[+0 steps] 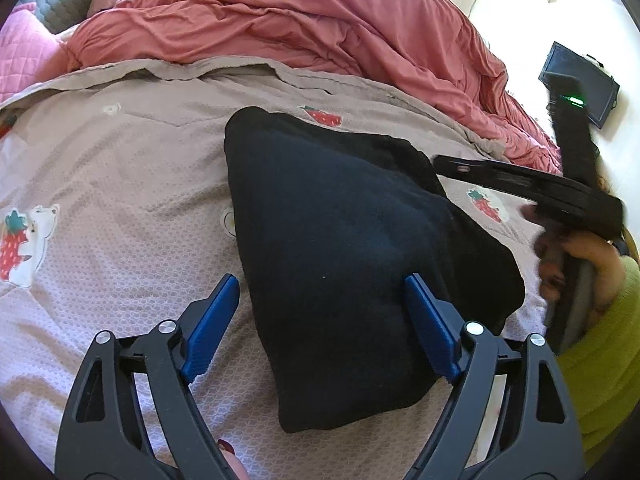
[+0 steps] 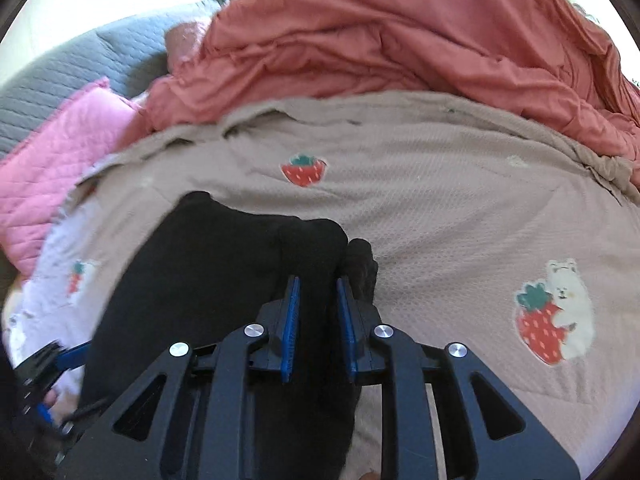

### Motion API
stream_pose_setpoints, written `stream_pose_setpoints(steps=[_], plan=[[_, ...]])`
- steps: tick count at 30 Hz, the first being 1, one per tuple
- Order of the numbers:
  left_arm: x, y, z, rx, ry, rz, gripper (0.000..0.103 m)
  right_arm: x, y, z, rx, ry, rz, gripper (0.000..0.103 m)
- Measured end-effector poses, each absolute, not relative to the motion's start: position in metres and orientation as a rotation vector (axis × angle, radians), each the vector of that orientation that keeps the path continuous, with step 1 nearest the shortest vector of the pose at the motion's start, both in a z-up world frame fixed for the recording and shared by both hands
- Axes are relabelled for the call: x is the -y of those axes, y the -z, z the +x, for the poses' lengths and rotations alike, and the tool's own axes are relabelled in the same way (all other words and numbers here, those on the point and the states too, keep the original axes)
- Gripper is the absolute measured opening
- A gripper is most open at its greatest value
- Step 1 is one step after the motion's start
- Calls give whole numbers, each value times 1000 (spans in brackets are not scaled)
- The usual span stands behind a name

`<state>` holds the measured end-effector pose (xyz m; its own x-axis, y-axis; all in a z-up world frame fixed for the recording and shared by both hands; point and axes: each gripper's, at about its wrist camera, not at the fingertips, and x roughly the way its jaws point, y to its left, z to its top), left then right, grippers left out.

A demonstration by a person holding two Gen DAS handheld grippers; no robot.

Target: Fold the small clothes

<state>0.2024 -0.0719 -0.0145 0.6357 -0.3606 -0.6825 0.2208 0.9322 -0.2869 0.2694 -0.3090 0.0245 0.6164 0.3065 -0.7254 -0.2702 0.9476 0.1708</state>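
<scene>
A black garment (image 1: 340,208), folded into a thick wedge, lies on a beige bed cover (image 1: 120,168) printed with strawberries. My left gripper (image 1: 320,280) stands wide open over the garment's near end: its right pad rests against the cloth and its left pad hangs over bare cover. In the right wrist view my right gripper (image 2: 318,280) is nearly shut, with a ridge of the black garment (image 2: 208,264) bunched between its blue pads. A lump of cloth sits just right of its right finger. From the left wrist view the right gripper (image 1: 444,162) reaches the garment's far right edge.
A rumpled red duvet (image 1: 280,20) is heaped along the back of the bed, with a pink quilted pillow (image 2: 60,168) at the left. A dark tablet-like device (image 1: 576,84) lies at the far right. A hand (image 1: 592,264) in a green sleeve holds the right gripper.
</scene>
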Motion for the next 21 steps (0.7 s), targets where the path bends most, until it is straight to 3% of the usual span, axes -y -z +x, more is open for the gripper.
stream_pose_setpoints(steps=[4,16,18,21], plan=[[72,15,202,-820,334,-194,77,325,-35,235,-836,-441,101,30],[63,18,201,-848,343,-277,77,327,-8,190,-944,-611,193,41],[64,24,202,-865,337,-279,77,328,-3,190,-962,-627,228,14],[61,24,201,-874,346,-301,78,338,-9,180,-956,-639,288,10]])
